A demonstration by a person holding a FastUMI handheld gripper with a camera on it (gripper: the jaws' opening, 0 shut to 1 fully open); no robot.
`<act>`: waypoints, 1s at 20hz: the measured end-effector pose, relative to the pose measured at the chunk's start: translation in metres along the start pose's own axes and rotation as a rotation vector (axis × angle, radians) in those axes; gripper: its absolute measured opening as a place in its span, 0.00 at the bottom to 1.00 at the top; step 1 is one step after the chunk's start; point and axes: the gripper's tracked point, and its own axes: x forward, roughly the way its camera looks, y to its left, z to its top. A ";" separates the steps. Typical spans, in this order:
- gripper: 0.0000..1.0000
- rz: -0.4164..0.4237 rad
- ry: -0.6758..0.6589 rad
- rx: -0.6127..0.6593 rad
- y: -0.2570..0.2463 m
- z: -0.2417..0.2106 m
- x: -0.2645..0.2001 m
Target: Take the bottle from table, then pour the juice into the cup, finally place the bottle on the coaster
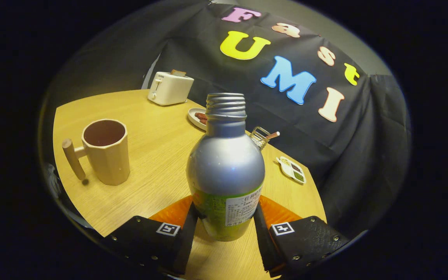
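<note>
An uncapped silver bottle (226, 163) with a green label stands upright between my fingers. My gripper (224, 227) is shut on its lower part, both fingers pressing on the label's sides. An orange coaster (171, 213) lies flat on the table just behind the bottle's base and shows on both sides of it. Whether the base rests on the coaster or hangs just above it, I cannot tell. A beige faceted cup (106, 153) with a peg handle stands beyond my left finger, its inside dark.
On the round wooden table (158, 147), a cream toaster (170, 88) stands at the far edge. A white plate with food (197, 116), a small wire basket (261, 136) and a small divided dish (292, 170) lie behind and to the right of the bottle.
</note>
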 end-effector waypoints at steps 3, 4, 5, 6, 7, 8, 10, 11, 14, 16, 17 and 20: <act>0.71 -0.004 0.018 -0.094 0.003 0.008 0.002; 0.71 -0.007 0.022 -0.135 0.003 0.011 0.003; 0.71 -0.016 0.027 -0.181 0.002 0.013 0.004; 0.71 -0.022 0.032 -0.214 0.001 0.012 0.004; 0.71 -0.029 0.038 -0.243 0.001 0.014 0.003; 0.71 -0.034 0.045 -0.262 0.000 0.013 0.003; 0.71 -0.031 0.065 -0.290 0.001 0.011 0.005; 0.71 -0.029 0.074 -0.312 0.004 0.012 0.006; 0.71 -0.027 0.080 -0.385 0.011 0.018 0.007; 0.71 -0.032 0.088 -0.439 0.014 0.019 0.006; 0.71 -0.029 0.098 -0.456 0.016 0.018 0.007; 0.71 -0.018 0.121 -0.509 0.025 0.015 0.006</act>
